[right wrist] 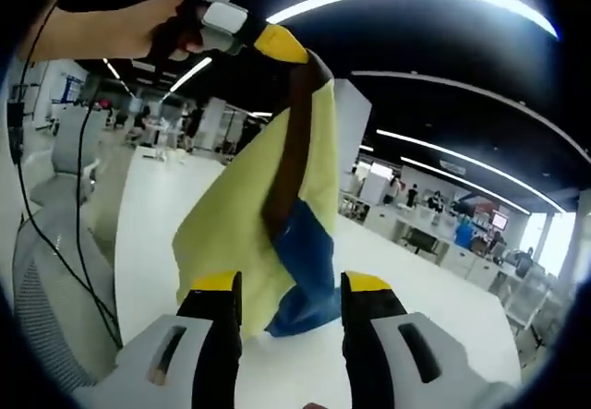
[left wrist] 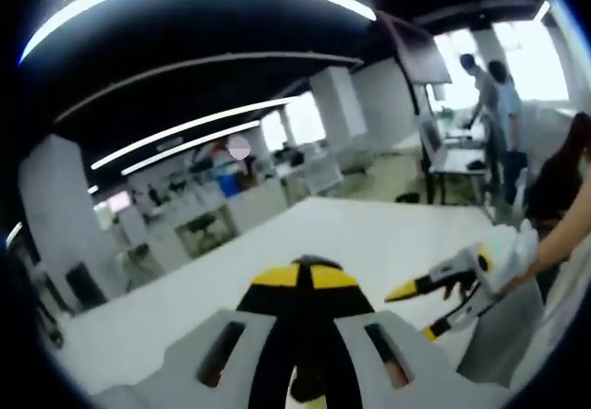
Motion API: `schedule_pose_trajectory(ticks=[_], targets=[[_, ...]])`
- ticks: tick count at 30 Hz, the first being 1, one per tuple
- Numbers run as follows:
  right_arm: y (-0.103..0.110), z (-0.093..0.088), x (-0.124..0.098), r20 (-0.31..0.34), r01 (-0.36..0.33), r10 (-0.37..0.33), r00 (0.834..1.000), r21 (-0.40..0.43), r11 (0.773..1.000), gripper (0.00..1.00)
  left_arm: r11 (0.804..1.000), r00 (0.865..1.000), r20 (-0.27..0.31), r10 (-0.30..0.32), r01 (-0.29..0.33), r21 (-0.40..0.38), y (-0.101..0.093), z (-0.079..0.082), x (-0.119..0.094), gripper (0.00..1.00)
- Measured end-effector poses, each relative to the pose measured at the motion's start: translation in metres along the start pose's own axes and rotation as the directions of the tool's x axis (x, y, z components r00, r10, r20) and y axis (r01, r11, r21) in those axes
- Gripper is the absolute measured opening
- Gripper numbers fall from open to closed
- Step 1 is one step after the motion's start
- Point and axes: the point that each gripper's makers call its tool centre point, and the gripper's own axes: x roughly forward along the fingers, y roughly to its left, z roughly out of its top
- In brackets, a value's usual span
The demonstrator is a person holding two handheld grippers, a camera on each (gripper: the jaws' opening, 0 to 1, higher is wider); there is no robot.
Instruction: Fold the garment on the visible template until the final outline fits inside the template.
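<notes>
Two grippers are lifted well above the white surface [right wrist: 185, 243], and the pale yellow, brown and blue cloth garment [right wrist: 277, 206] hangs in the air between them instead of lying flat. In the right gripper view, the left gripper [right wrist: 294, 54], held in a person's hand [right wrist: 111, 26], is at the top with its yellow-tipped fingers pinched together on the garment's upper end, so the cloth drops from there in a long vertical drape, its long axis running down toward the right gripper [right wrist: 291, 284]. The right gripper's own black fingers [right wrist: 217, 307] stand apart, and the blue lower corner of the garment dangles into the gap between them without being clamped. In the left gripper view, the left gripper's fingers are closed together, and the right gripper [left wrist: 434, 303] sits off to the right with its fingers spread. I cannot make out a template on the surface in either view. The right gripper is the nearer one to the free lower end, which lies straight ahead of it, so catching that blue corner looks like the step in hand before the garment can be laid down and folded.
</notes>
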Motion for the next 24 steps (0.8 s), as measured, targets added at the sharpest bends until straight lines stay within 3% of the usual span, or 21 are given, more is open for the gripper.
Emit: schedule_pose_trajectory(ticks=[14, 24], targets=[[-0.006, 0.021, 0.007, 0.051, 0.052, -0.049, 0.997, -0.049, 0.997, 0.44, 1.000, 0.999, 0.045, -0.018, 0.017, 0.008, -0.005, 0.034, -0.010, 0.00], [-0.023, 0.052, 0.011, 0.139, 0.146, -0.135, 0.981, -0.065, 0.987, 0.43, 0.999, 0.994, 0.097, -0.042, 0.041, 0.013, -0.011, 0.059, -0.017, 0.00]])
